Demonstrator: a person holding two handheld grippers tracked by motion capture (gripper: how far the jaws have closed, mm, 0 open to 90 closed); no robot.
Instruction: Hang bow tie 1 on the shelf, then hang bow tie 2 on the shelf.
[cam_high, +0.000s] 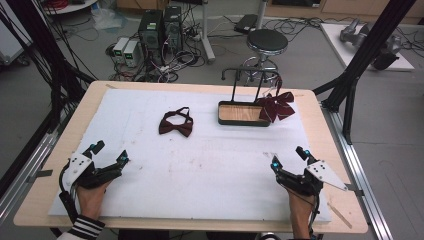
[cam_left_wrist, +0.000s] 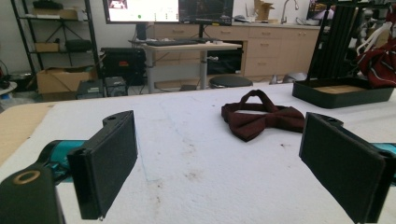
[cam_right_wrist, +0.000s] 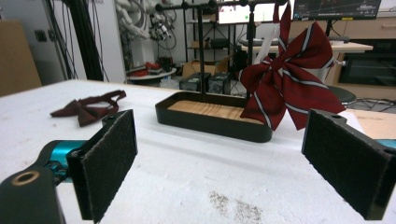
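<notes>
From above, the left gripper (cam_high: 109, 152) and right gripper (cam_high: 290, 156) rest released on the white foam-covered counter (cam_high: 210, 170), well short of the plain dark-red bow tie (cam_high: 176, 123). Between the left fingers (cam_left_wrist: 112, 158), that tie lies ahead with nothing between. Beyond the right fingers (cam_right_wrist: 107, 163), a striped red bow tie (cam_right_wrist: 289, 84) hangs beside the black wood-floored tray (cam_right_wrist: 210, 116).

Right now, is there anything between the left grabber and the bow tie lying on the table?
No. In the left gripper view, just bare white mat lies between the left gripper and the plain bow tie.
</notes>
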